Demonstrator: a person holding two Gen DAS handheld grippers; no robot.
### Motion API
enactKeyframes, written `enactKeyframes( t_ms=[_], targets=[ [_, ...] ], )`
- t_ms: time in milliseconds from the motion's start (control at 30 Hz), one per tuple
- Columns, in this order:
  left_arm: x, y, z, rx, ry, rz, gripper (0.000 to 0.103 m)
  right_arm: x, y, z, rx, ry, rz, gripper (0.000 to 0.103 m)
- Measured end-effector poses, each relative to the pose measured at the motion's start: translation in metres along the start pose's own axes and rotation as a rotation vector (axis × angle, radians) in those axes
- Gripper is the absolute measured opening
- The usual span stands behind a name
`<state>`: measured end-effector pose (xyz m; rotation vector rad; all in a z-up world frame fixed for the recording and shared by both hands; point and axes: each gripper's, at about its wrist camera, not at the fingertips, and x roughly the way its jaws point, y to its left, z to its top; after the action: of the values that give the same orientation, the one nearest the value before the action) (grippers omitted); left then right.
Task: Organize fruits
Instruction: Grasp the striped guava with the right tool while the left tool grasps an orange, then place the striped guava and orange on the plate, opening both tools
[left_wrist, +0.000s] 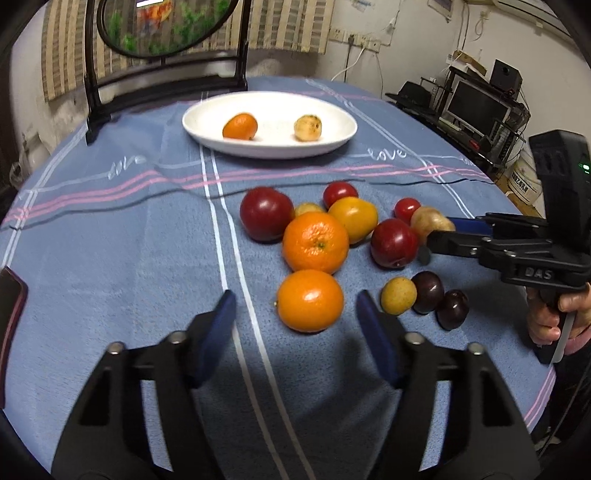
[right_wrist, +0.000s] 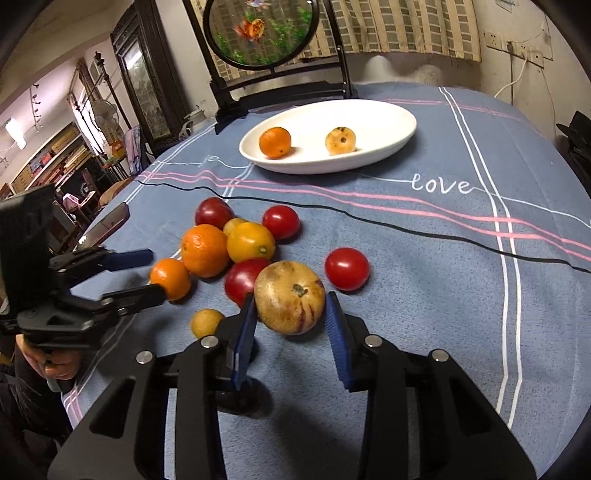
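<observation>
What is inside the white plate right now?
The white plate holds two fruits, apart from each other: a small orange and a speckled yellow fruit. Nothing else shows on it; the undersides of both fruits are hidden.

left side: bare worktop (left_wrist: 110, 258) is sitting wide open, easy way in
middle: fruit cluster (left_wrist: 317, 236) is crowding the lane toward the plate (left_wrist: 269, 147)
back edge: mirror stand (left_wrist: 166, 74) is blocking

Left gripper (left_wrist: 295, 314) hovering low, jaws spread wide, nothing between pads. Right gripper (right_wrist: 290, 314) reaching level, jaws parted, not clamping. Right hand (left_wrist: 550, 317) squeezing handle; left hand (right_wrist: 48, 363) gripping its handle.
</observation>
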<state>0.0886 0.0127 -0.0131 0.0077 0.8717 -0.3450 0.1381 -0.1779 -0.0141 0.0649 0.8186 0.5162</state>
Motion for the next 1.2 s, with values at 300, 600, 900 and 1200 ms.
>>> enactKeyframes(
  t_ms=[300, 600, 900, 1200],
  targets=[
    [0.006, -0.012, 0.001, 0.022, 0.014, -0.003, 0.058, -0.003, 0.006, -0.001, -0.012, -0.014, 0.006, 0.038],
    [0.013, -0.01, 0.003, -0.009, 0.043, -0.013, 0.046, -0.003, 0.006, -0.001, -0.01, -0.017, 0.0, 0.038],
    [0.015, -0.004, 0.003, -0.035, 0.052, -0.022, 0.042, -0.004, 0.006, 0.001, -0.005, -0.019, -0.002, 0.038],
    [-0.002, -0.003, 0.006, -0.04, -0.029, -0.016, 0.042, -0.008, 0.005, 0.002, 0.003, -0.043, 0.022, 0.038]
  ],
)
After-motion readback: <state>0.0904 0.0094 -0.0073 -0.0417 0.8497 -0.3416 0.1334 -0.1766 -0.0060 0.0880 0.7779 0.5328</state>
